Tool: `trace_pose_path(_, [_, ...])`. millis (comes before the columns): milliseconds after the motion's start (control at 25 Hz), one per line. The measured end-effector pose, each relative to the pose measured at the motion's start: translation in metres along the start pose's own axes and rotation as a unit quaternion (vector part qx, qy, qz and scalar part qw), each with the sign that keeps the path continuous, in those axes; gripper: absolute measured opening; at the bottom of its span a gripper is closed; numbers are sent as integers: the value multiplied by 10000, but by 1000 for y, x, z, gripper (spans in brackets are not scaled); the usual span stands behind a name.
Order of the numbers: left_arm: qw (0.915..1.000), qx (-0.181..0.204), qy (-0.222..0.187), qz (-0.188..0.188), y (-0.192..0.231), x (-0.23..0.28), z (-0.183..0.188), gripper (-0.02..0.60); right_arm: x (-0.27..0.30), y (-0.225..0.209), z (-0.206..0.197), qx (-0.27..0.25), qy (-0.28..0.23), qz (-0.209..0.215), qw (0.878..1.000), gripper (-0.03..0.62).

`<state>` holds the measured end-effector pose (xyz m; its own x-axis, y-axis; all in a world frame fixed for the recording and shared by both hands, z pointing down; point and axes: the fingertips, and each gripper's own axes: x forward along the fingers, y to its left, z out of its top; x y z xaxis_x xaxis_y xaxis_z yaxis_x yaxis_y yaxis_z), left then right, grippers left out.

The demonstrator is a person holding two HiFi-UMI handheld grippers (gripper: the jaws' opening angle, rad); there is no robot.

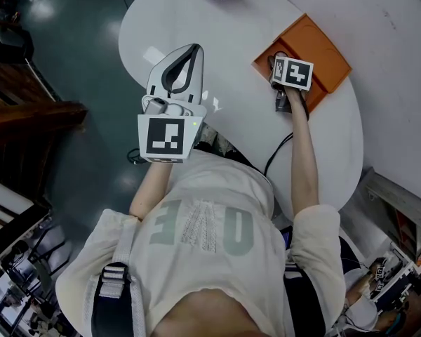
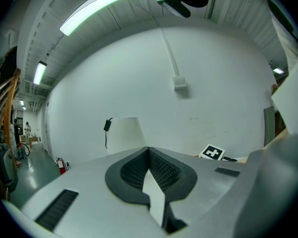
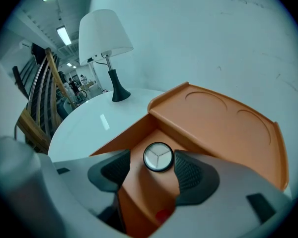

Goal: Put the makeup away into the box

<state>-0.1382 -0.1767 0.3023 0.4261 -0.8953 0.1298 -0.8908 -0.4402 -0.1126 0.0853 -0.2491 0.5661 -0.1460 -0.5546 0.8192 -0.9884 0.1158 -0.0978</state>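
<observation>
Right gripper [image 3: 154, 158] is nose-down inside the orange box [image 3: 131, 135], jaws wide. The round compact [image 3: 158, 156] sits dead ahead between the two pads, down in the box compartment just short of the inner wall. Left pad is clearly apart from it. Right pad is just beside it, can't tell if it's touching or a hair off, but nothing is pressing on it, so I read it as let go, not gripped. The compact is round with its face toward the camera, so there's no long axis to line up on, and it looks to be resting on the box floor. The lid [image 3: 223, 123] stands open behind it, two round recesses showing. A small red thing [image 3: 164, 215] sits lower in the box under the jaws, too hidden to name. Left gripper [image 2: 149, 151] has its jaws closed tip to tip with nothing in them. It's roughly level above the white table [image 1: 231, 34], well apart from the box, so the right hand is the nearer one by far. Judgement: this item is as good as stowed. The next move needs a straight pull-back along the jaw line, since any sideways drift lets the right pad catch the compact and drag it out. Lamp [image 3: 103, 33] at the far end is no obstacle
</observation>
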Motion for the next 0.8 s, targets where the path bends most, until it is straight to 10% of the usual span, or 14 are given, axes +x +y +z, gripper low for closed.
trace_pose_path(280, [9992, 22, -384, -87, -4, 3, 18, 6, -51, 10, 32, 32, -768, 122, 9970, 263])
trace_pose_path(400, [9979, 78, -621, -164, -6, 6, 34, 6, -106, 13, 75, 216, -1779, 175, 9837, 111])
trace_pose_path(480, [9964, 120, -807, -234, -9, 7, 47, 6, -155, 16, 102, 176, -2625, 165, 9646, 5])
trace_pose_path(800, [9906, 114, -1222, -600, -37, -2, 83, 6, -324, 62, 109, -445, -4889, -154, 8711, 5])
